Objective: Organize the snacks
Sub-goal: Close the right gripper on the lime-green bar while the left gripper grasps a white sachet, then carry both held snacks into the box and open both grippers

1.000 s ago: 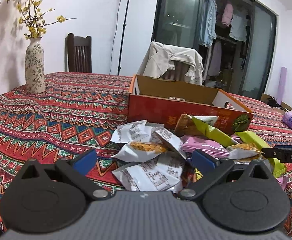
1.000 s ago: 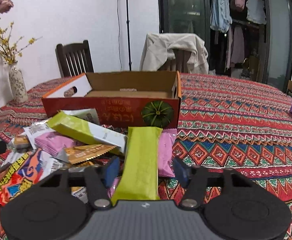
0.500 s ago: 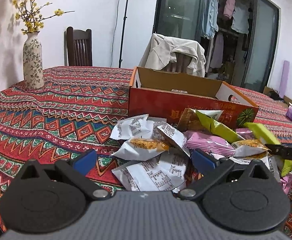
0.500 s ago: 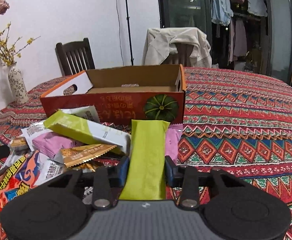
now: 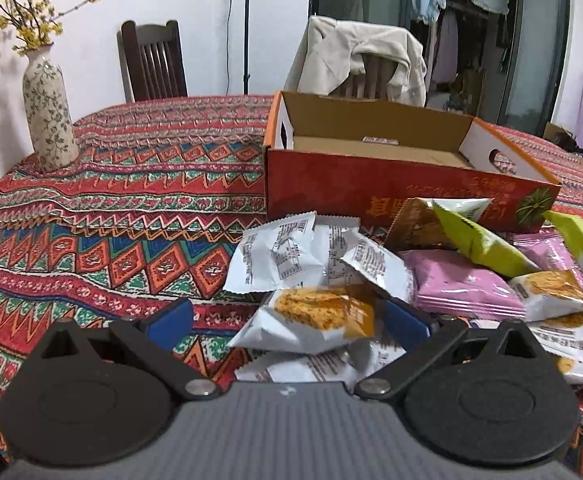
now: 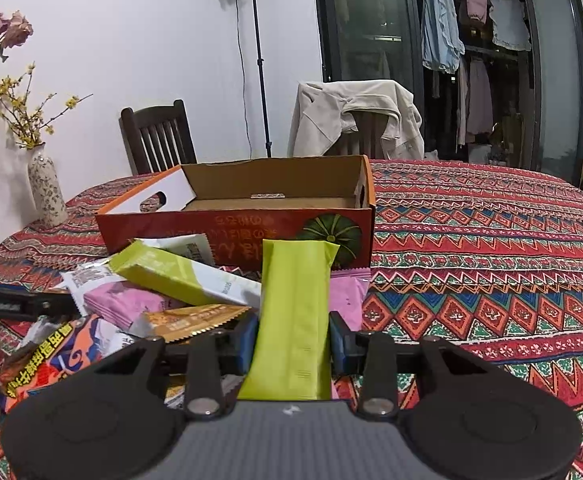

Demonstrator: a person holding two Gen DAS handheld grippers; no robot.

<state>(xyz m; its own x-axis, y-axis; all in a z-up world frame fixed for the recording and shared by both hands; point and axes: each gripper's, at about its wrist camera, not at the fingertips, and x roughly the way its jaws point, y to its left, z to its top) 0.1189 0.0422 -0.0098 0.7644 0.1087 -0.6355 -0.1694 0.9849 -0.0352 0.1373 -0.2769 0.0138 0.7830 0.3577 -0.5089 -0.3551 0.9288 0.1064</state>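
A pile of snack packets lies on the patterned tablecloth before an open orange cardboard box (image 5: 391,188) (image 6: 235,228). My right gripper (image 6: 293,340) is shut on a long green snack bar (image 6: 295,300), lifted with its far end toward the box front. My left gripper (image 5: 287,320) is open, its blue pads on either side of a white packet with an orange picture (image 5: 315,320), not pressing it. More white packets (image 5: 291,256), a pink packet (image 5: 463,284) and a second green bar (image 6: 183,276) lie in the pile.
A flowered vase (image 5: 47,116) stands at the table's left edge. Two chairs stand behind the table, one wooden chair (image 6: 157,136) and one draped with a beige jacket (image 6: 355,116). A light stand (image 6: 257,60) rises behind them.
The right jaws closed on the green bar and raised it a little. The left gripper moved forward toward the pile, and the white and orange packet now sits between its pads.
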